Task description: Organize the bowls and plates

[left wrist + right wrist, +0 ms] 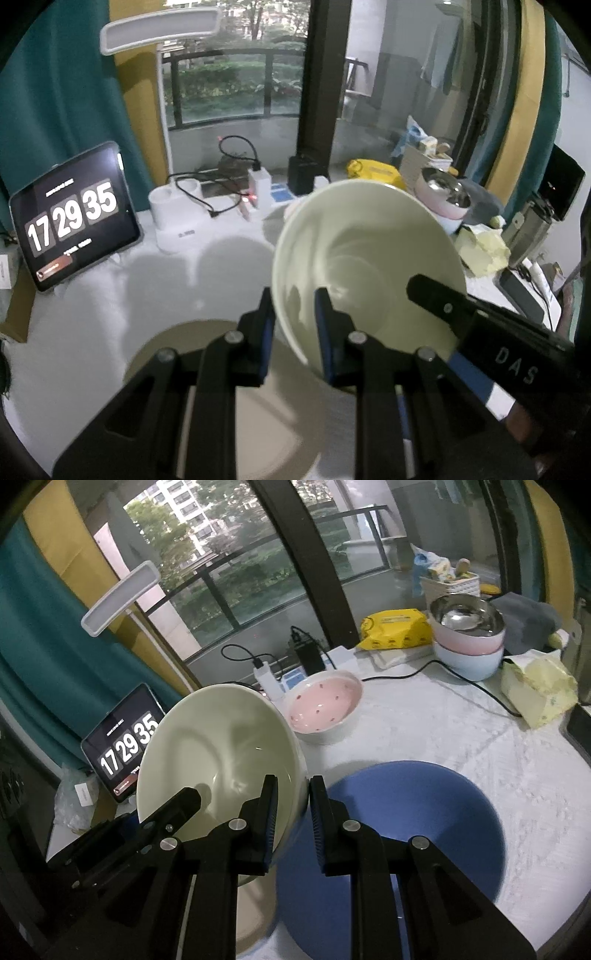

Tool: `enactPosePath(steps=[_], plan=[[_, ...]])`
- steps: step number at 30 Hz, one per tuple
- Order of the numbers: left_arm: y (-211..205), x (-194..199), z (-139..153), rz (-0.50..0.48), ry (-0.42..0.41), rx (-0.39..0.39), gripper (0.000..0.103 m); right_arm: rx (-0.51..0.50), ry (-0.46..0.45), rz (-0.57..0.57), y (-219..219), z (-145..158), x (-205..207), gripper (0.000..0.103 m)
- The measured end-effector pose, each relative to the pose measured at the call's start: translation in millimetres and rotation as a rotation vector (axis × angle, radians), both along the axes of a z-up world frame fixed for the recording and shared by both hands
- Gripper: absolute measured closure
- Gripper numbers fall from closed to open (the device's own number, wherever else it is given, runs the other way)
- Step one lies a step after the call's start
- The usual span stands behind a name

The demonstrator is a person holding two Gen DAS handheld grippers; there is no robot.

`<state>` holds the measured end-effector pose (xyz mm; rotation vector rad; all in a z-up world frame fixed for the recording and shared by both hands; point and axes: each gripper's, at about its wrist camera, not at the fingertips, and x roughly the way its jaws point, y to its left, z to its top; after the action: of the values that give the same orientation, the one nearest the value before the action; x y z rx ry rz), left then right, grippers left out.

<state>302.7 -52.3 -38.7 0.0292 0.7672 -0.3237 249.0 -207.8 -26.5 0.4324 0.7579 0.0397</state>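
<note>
Holding 1 pale green bowl (218, 753) between my 2 grippers, I have it lifted above the white-covered table (443, 738). My left gripper (293, 332) pinches the bowl's rim on its left side, with 1 pad outside the wall and 1 inside, jaws narrow. My right gripper (291, 819) pinches the opposite rim the same way, 1 pad inside and 1 outside, also narrow. The bowl tilts, its open mouth turned toward both cameras.

Directly below my left gripper lies a flat beige plate (236, 398). Below and to the right of my right gripper lies a blue plate (406, 842). Farther off, past the bowl's far rim, sits a pink speckled bowl (325, 705), and beyond that a stack of pastel bowls (469, 642) topped by a steel one.

I judge the next move turns on this: the bowl hangs between the 2 plates, and the pink bowl, its likeliest nesting place, lies ahead and to the right, nearer my right hand.
</note>
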Motion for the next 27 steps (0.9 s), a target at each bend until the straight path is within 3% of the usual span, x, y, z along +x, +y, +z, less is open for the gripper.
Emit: enactPosePath(steps=[27], plan=[[-74.1, -44.8, -45.9, -0.076, 0.092, 0.061, 0.081, 0.011, 0.096, -0.029, -72.0, -41.2, -53.7, 0.084]])
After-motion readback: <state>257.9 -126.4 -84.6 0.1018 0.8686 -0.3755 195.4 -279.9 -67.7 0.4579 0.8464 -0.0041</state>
